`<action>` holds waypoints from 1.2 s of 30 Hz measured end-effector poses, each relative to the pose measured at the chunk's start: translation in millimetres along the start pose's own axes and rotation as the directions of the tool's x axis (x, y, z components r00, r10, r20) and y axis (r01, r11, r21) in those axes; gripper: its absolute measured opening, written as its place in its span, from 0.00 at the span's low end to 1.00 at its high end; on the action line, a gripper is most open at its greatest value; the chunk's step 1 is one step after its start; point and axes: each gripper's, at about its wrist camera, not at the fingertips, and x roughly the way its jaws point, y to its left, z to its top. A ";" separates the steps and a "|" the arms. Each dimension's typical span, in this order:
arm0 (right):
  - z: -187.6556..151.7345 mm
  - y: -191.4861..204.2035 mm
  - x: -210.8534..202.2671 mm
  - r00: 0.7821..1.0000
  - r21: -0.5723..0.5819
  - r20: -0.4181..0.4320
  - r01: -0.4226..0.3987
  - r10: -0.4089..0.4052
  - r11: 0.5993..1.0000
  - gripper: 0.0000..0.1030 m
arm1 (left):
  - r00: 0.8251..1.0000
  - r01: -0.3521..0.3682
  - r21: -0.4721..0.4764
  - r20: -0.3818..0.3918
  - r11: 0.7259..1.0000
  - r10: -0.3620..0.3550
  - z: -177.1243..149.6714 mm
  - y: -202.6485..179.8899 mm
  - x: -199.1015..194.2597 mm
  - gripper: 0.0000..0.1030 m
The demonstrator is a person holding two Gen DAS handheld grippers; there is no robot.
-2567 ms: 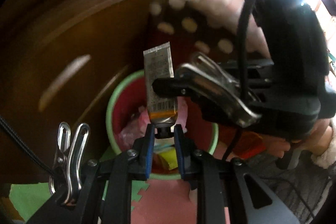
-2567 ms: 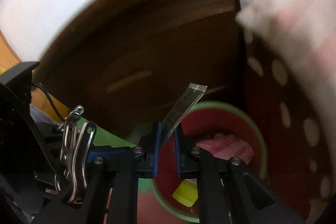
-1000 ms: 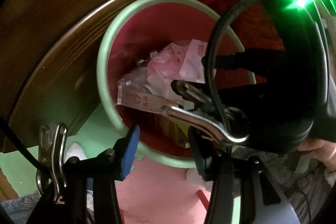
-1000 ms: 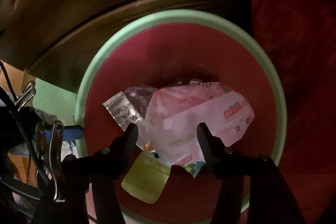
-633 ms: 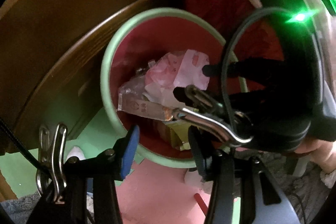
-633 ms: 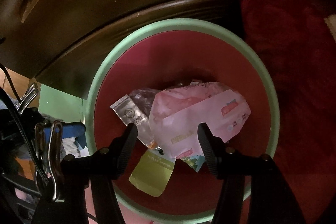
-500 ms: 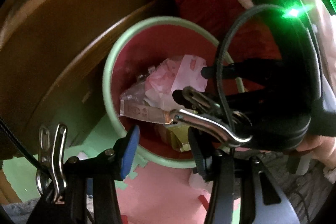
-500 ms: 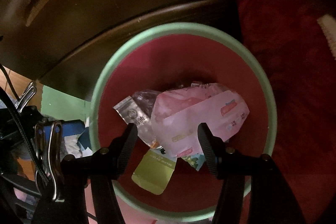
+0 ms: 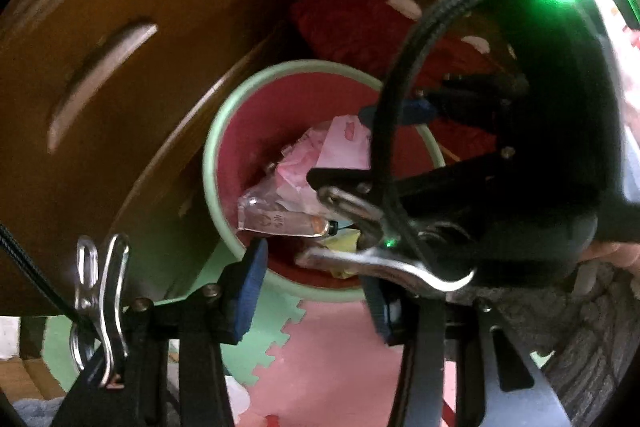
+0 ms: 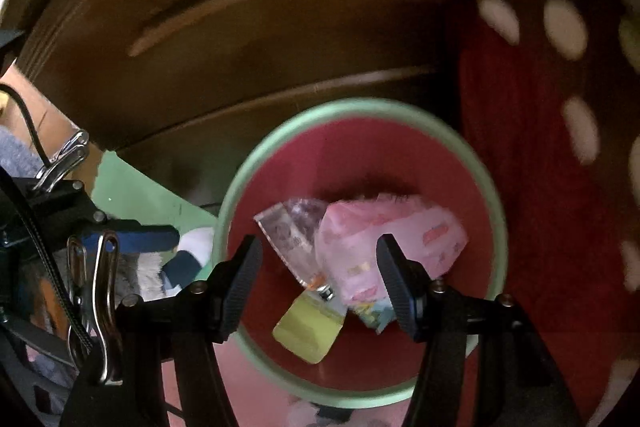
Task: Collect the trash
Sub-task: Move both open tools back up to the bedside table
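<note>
Bin: a round bin [image 10: 224, 219] with a pale green rim and a dark pink inside, standing on a pink and green foam mat [image 9: 340, 359] hard against a brown wooden cabinet [image 9: 132, 39] on its far left side.
Trash: all of it lies at the bottom of the bin.
Tube: a clear squeezed tube [image 10: 292, 239], flat end to the far left, its cap end near the middle of the heap.
Pink wrapper: a crumpled pink wrapper [image 10: 384, 243] just right of the tube, overlapping it.
Yellow packet: a yellow-green packet [image 10: 308, 327] on the near side, partly under the tube's cap end.
Left gripper: the left gripper [image 9: 316, 291] hangs over the near rim of the bin, jaws apart with nothing between them (released).
Right gripper: the right gripper [image 10: 320, 267] sits above the bin's mouth, jaws spread wide and empty; the trash shows through the gap, well below the pads.
Right side: dark red fabric with white dots [image 10: 560, 27] beside the bin.
</note>
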 end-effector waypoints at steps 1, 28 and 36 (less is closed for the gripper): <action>0.8 4.1 -6.2 0.999 -0.037 0.028 0.020 -0.019 0.999 0.59 | 1.000 -0.014 -0.001 0.009 1.000 0.014 0.2 -2.7 -3.0 0.46; 75.1 33.1 -165.7 0.915 -0.065 0.403 0.059 -0.028 0.996 0.60 | 0.901 -0.117 -0.209 0.390 0.971 0.192 20.0 24.5 -191.7 0.47; 115.4 36.4 -174.4 0.885 -0.020 0.464 -0.038 0.043 0.999 0.60 | 0.868 -0.116 -0.297 0.434 0.948 0.242 36.0 59.4 -208.4 0.47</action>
